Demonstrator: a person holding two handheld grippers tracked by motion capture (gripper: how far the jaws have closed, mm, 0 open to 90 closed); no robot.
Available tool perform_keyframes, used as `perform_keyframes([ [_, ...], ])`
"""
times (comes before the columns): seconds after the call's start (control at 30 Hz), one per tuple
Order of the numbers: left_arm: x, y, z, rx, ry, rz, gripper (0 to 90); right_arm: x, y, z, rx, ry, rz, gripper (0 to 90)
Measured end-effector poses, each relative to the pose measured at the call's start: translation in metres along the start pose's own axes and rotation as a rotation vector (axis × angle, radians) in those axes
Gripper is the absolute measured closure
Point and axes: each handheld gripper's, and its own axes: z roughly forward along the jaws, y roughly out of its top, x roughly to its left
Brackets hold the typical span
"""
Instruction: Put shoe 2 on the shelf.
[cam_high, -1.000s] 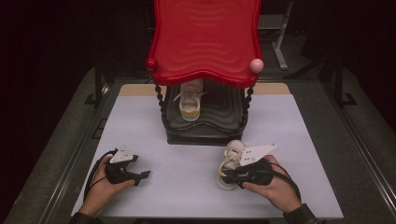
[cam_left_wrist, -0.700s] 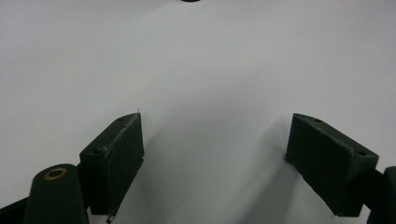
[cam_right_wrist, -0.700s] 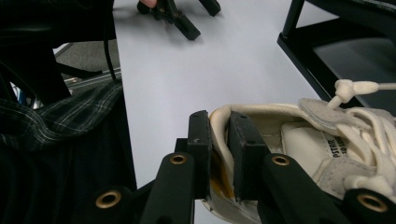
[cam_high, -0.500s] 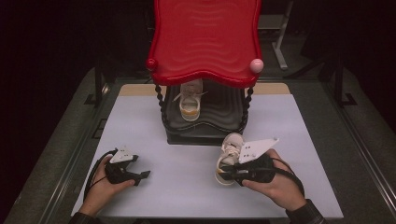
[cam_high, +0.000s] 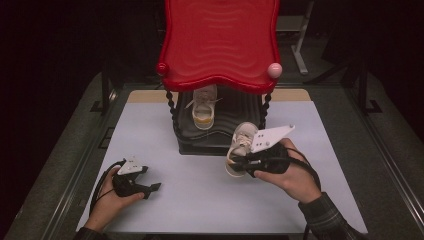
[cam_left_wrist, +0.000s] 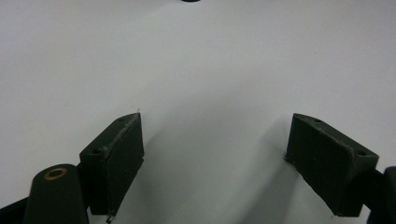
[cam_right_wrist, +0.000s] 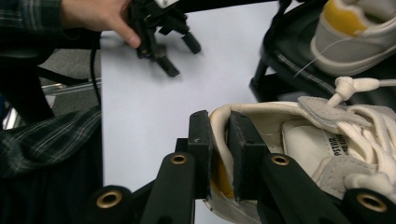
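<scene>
My right gripper (cam_high: 239, 161) (cam_right_wrist: 219, 154) is shut on the heel rim of a small white sneaker (cam_high: 241, 145) (cam_right_wrist: 299, 154), one jaw outside the heel and one inside. The sneaker hangs lifted above the table, toe toward the rack. A second white sneaker with a yellow heel (cam_high: 204, 108) (cam_right_wrist: 359, 37) stands on the black lower shelf (cam_high: 225, 125) under the red tray top (cam_high: 220, 40). My left gripper (cam_high: 150, 189) (cam_left_wrist: 215, 158) rests low over the white tabletop (cam_high: 200, 190) at the front left, open, with nothing between its pads (cam_left_wrist: 116, 158).
The rack's beaded black posts (cam_high: 172, 107) stand at its front corners, with a pink knob (cam_high: 275, 70) at the right. Dark floor and metal table rails (cam_high: 90, 150) surround the table. The other hand and left gripper (cam_right_wrist: 163, 32) appear far off in the right gripper view.
My right gripper has risen with the sneaker and moved toward the rack's lower shelf. The left gripper has stayed in place.
</scene>
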Motion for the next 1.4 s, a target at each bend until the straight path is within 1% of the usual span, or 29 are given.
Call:
perform_keyframes([
  [0.23,0.0,0.0,0.0,0.0,0.0,0.001,17.5,-0.023,0.015,0.004,0.001,-0.014,-0.01,79.4],
  [0.37,0.0,0.0,0.0,0.0,-0.001,-0.001,17.5,-0.038,0.023,0.007,-0.002,-0.025,-0.002,79.4],
  [0.43,0.0,0.0,0.0,0.0,-0.001,-0.002,17.5,-0.045,0.026,0.009,-0.002,-0.032,-0.005,79.5],
  [0.6,0.0,0.0,0.0,0.0,0.0,-0.001,17.4,-0.061,0.038,0.014,0.012,-0.042,-0.01,79.4],
  [0.73,0.0,0.0,0.0,0.0,0.0,0.0,17.4,-0.072,0.046,0.019,0.011,-0.047,-0.027,79.4],
  [0.77,0.0,0.0,0.0,-0.001,0.0,0.0,17.5,-0.074,0.048,0.02,0.01,-0.05,-0.027,79.5],
  [0.8,0.0,0.0,0.0,0.0,0.0,0.0,17.4,-0.077,0.049,0.021,0.017,-0.05,-0.017,79.5],
  [0.83,0.0,0.0,0.0,0.0,0.0,0.0,17.5,-0.078,0.05,0.022,0.02,-0.052,-0.016,79.4],
  [0.93,0.0,0.0,0.0,0.0,0.001,0.0,17.5,-0.08,0.053,0.027,0.034,-0.063,-0.039,79.4],
  [1.0,0.0,0.0,0.0,-0.001,0.001,0.0,17.5,-0.08,0.054,0.031,0.033,-0.057,-0.037,79.4],
  [1.03,0.0,0.0,0.0,-0.001,0.001,0.0,17.5,-0.08,0.053,0.034,0.042,-0.06,-0.037,79.4],
  [1.13,0.0,0.0,0.0,-0.001,0.001,0.0,17.5,-0.081,0.051,0.037,0.047,-0.065,-0.041,79.3],
  [1.17,0.0,0.0,0.0,-0.001,0.001,0.0,17.5,-0.081,0.049,0.04,0.047,-0.06,-0.038,79.3],
  [1.33,0.0,0.0,0.0,-0.001,0.001,0.0,17.5,-0.081,0.043,0.046,0.039,-0.057,-0.039,79.3],
  [1.4,0.0,0.0,0.0,-0.001,0.0,0.0,17.5,-0.081,0.042,0.047,0.037,-0.058,-0.032,79.3],
])
